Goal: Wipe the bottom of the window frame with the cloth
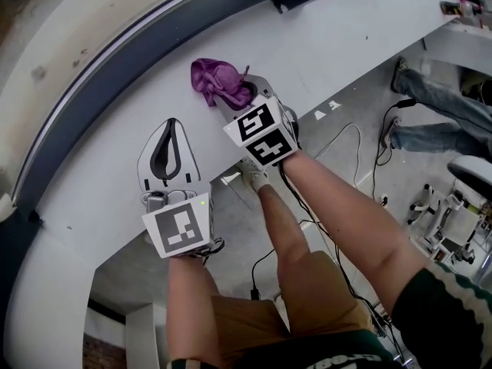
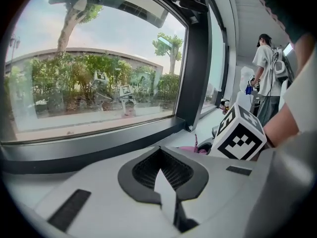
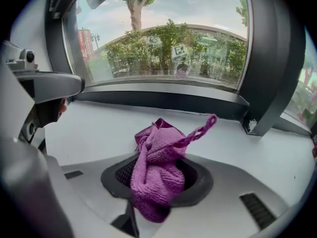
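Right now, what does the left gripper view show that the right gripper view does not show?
Only the left gripper view: the left gripper with its fingers together and empty, the other gripper's marker cube, and a person standing in the background.
Only the right gripper view: the right gripper shut on the purple cloth, with a loop of it sticking up.
Both: the window pane, the dark bottom frame, the white sill and trees outside. The left gripper view catches only a sliver of the cloth.
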Motion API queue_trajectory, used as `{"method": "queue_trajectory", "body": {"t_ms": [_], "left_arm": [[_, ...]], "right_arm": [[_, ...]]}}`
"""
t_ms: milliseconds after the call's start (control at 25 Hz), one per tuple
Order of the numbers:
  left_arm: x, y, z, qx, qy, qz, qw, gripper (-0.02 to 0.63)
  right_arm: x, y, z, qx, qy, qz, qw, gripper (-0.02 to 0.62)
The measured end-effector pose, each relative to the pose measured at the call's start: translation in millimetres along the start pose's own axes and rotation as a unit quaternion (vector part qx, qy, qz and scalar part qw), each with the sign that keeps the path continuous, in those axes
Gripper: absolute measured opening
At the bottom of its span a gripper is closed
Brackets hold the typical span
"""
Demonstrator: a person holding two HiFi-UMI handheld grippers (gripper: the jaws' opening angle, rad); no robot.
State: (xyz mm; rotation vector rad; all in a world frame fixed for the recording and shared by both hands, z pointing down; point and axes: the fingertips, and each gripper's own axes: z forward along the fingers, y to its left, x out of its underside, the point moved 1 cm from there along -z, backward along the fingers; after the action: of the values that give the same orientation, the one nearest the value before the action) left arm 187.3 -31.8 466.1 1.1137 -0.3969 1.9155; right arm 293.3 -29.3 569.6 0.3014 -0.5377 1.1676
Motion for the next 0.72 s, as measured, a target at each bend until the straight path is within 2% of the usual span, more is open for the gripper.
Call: {"method": "queue_trajectory", "body": {"t_ms": [200,720], "left_arm": [[-2,-15,18,-0.005,0.014,-0.001,0.9999,0.003],[-15,-88,55,0.037,0.009,0.017,0.9991,0.003]], "right_arm": [[11,-34,-8,0.012,-0.002,0.016,1.000,0.152],[40,-116,-30,0.047,-0.002,0.051,0.998,0.152]]}}
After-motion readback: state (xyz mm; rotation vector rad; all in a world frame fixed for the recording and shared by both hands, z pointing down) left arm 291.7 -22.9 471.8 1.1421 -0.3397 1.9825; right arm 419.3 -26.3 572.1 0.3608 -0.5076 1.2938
